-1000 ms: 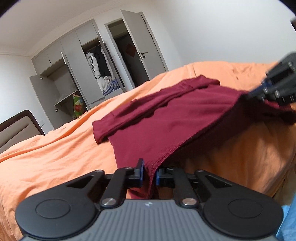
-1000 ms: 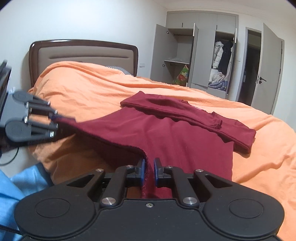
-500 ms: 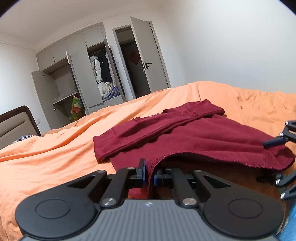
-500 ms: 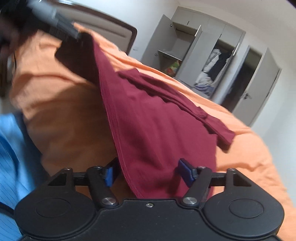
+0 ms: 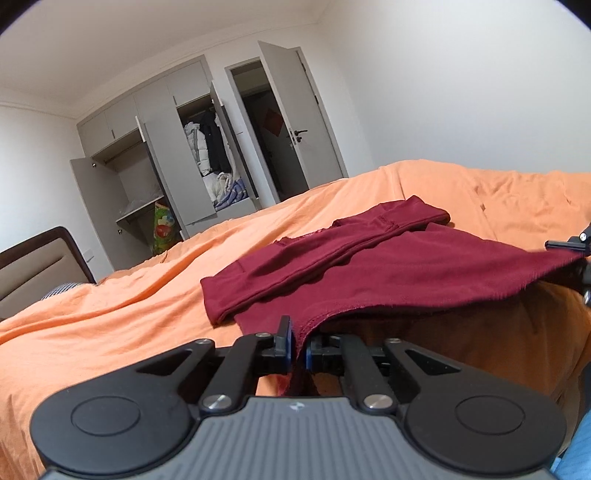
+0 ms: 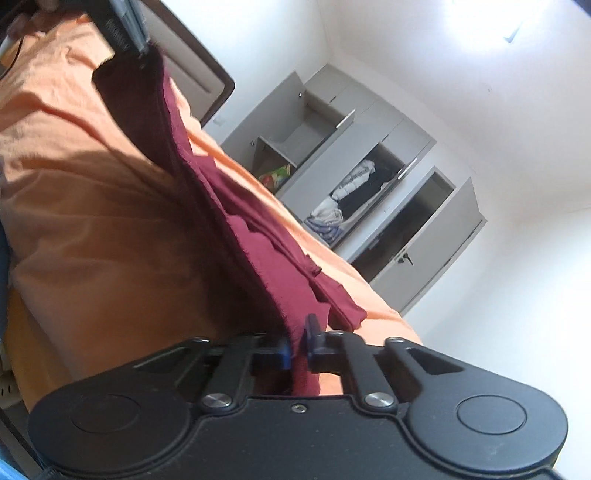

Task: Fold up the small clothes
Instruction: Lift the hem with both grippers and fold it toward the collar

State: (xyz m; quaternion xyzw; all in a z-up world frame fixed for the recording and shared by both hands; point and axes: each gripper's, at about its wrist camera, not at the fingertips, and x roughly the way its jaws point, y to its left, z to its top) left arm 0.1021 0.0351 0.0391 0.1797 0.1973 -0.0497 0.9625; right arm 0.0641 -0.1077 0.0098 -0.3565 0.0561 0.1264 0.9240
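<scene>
A dark red garment lies on the orange bedspread, its far part folded into a band. My left gripper is shut on the near hem at one corner. At the right edge of the left wrist view, the right gripper holds the hem's other corner, and the edge between them is lifted off the bed. In the tilted right wrist view, my right gripper is shut on the garment. The left gripper pinches the cloth at top left.
An open grey wardrobe with clothes inside and an open door stand beyond the bed. A padded headboard is at the left. The bed's near edge drops off under the lifted hem. Blue fabric shows at bottom right.
My right gripper, open half a second ago, has shut on the hem again and rolled to one side. The left gripper kept its hold and rose with the hem.
</scene>
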